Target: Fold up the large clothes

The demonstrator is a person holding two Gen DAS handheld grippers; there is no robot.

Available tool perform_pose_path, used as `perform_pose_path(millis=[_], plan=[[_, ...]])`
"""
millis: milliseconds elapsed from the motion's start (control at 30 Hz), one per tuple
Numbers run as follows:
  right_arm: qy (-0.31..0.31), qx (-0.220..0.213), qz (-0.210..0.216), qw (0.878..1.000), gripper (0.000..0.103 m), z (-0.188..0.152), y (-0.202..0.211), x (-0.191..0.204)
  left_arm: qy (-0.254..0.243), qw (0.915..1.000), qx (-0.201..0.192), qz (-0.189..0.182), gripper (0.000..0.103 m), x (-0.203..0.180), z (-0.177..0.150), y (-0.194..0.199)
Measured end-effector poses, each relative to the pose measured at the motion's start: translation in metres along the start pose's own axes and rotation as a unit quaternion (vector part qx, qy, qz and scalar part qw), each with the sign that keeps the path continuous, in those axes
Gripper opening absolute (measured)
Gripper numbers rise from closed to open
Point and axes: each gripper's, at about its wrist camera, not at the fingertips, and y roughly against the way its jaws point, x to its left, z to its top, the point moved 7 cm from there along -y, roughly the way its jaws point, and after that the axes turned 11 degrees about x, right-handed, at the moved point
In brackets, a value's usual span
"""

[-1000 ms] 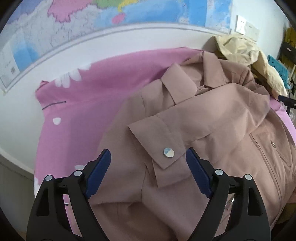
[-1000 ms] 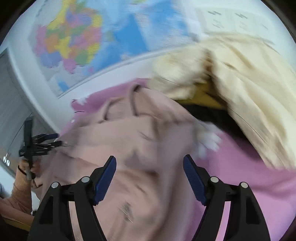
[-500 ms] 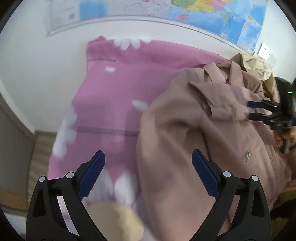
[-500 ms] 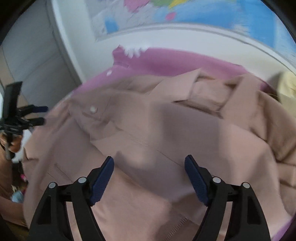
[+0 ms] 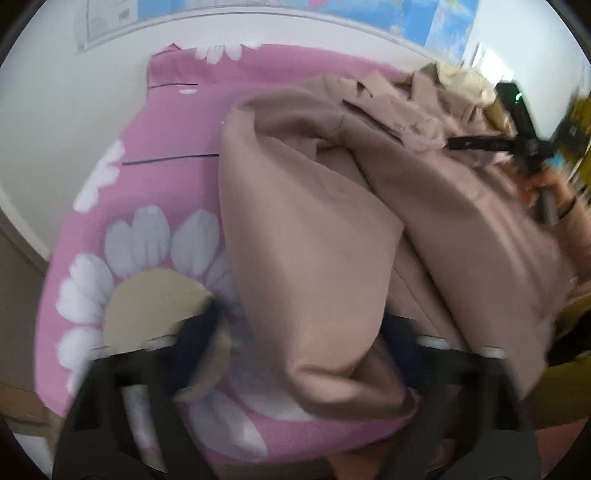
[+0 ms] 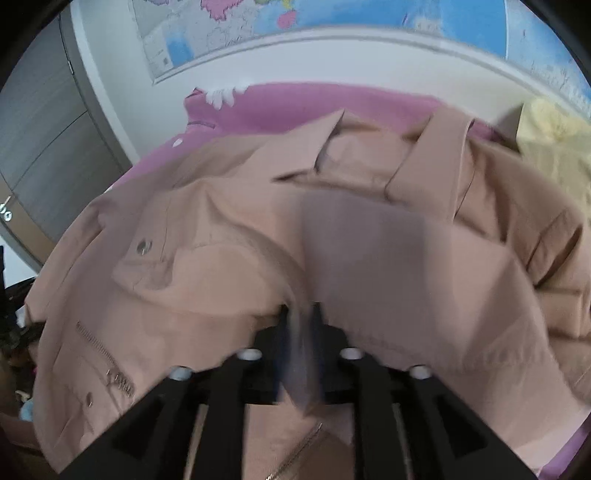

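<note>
Two views noted. Left wrist: pink daisy-print sheet (image 5: 159, 147) spread below white wall, map (image 5: 443, 22) above; dusty-pink jacket (image 5: 314, 240) heaped on sheet. Left gripper (image 5: 299, 332) jaws just closing, blurred, jacket's folded edge between them, contact not discernible. Right wrist: grey door (image 6: 48, 140) seen at left, cream garment (image 6: 550, 147) beyond jacket. Right gripper (image 6: 300, 325) jaws just closing, nearly together, jacket fabric pinched between them.

Left gripper (image 5: 295, 332): pitched steeply down, jaws blurred, have just been closing; a fold of the dusty-pink jacket (image 5: 314, 240) sits between them, pad contact not clear. Right gripper (image 6: 300, 325): also pitched down, jaws have just been closing, now narrow, pinching jacket cloth between the pads. The hand (image 5: 543, 188) gripping the right tool's handle shows off the left tool's right side.
</note>
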Motion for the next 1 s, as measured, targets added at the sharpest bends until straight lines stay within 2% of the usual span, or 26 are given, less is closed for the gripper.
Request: perform_pose_path(millis=[33, 67, 133, 167, 200, 267, 300, 333, 367, 400, 433, 467, 533, 600, 733, 767, 833, 900, 1000], plan=[[0.003, -0.001, -0.001, 1.000, 0.041, -0.003, 0.002, 0.002, 0.001, 0.9999, 0.002, 0.014, 0.036, 0.002, 0.004, 0.001], [0.010, -0.006, -0.004, 1.000, 0.045, -0.006, 0.004, 0.005, 0.005, 0.9998, 0.004, 0.019, 0.016, 0.007, 0.008, 0.002], [0.023, -0.008, -0.001, 1.000, 0.048, -0.010, 0.007, 0.014, 0.027, 0.9971, 0.004, 0.070, 0.009, 0.029, 0.021, 0.010], [0.027, -0.010, 0.003, 1.000, 0.049, -0.011, 0.009, 0.018, 0.034, 0.9951, -0.003, 0.092, 0.009, 0.038, 0.027, 0.016], [0.031, -0.012, 0.007, 0.999, 0.050, -0.012, 0.011, 0.021, 0.046, 0.9899, -0.012, 0.134, 0.009, 0.052, 0.036, 0.025], [0.034, -0.016, 0.014, 0.999, 0.053, -0.014, 0.015, 0.025, 0.067, 0.9764, -0.025, 0.204, 0.009, 0.074, 0.053, 0.044], [0.037, -0.018, 0.018, 0.999, 0.053, -0.014, 0.016, 0.028, 0.077, 0.9666, -0.043, 0.241, 0.009, 0.084, 0.065, 0.059], [0.040, -0.023, 0.020, 0.999, 0.053, -0.012, 0.016, 0.031, 0.078, 0.9596, -0.058, 0.264, 0.010, 0.087, 0.075, 0.071], [0.044, -0.027, 0.026, 0.998, 0.059, -0.010, 0.017, 0.035, 0.073, 0.9538, -0.075, 0.282, 0.015, 0.086, 0.084, 0.082], [0.045, -0.028, 0.031, 0.998, 0.062, -0.008, 0.016, 0.038, 0.061, 0.9442, -0.106, 0.306, 0.020, 0.079, 0.099, 0.098], [0.044, -0.029, 0.033, 0.998, 0.064, -0.007, 0.016, 0.041, 0.056, 0.9388, -0.123, 0.317, 0.032, 0.075, 0.107, 0.106], [0.043, -0.030, 0.038, 0.998, 0.065, -0.006, 0.016, 0.043, 0.048, 0.9341, -0.144, 0.323, 0.039, 0.066, 0.117, 0.115], [0.040, -0.027, 0.048, 0.998, 0.066, -0.006, 0.015, 0.046, 0.027, 0.9378, -0.171, 0.301, 0.041, 0.044, 0.133, 0.120], [0.034, -0.026, 0.056, 0.997, 0.068, -0.006, 0.015, 0.045, 0.003, 0.9459, -0.181, 0.269, 0.046, 0.022, 0.143, 0.114], [0.024, -0.021, 0.067, 0.997, 0.068, -0.011, 0.018, 0.041, -0.027, 0.9548, -0.192, 0.226, 0.048, -0.010, 0.158, 0.091], [0.020, -0.021, 0.069, 0.997, 0.068, -0.013, 0.019, 0.039, -0.029, 0.9611, -0.187, 0.201, 0.048, -0.016, 0.164, 0.083], [0.016, -0.023, 0.070, 0.997, 0.069, -0.015, 0.022, 0.036, -0.032, 0.9670, -0.186, 0.171, 0.046, -0.030, 0.173, 0.073], [0.008, -0.028, 0.074, 0.997, 0.069, -0.017, 0.027, 0.033, -0.034, 0.9696, -0.198, 0.141, 0.041, -0.043, 0.182, 0.072], [-0.008, -0.039, 0.083, 0.996, 0.070, -0.018, 0.035, 0.025, -0.052, 0.9705, -0.217, 0.092, 0.041, -0.077, 0.207, 0.069]])
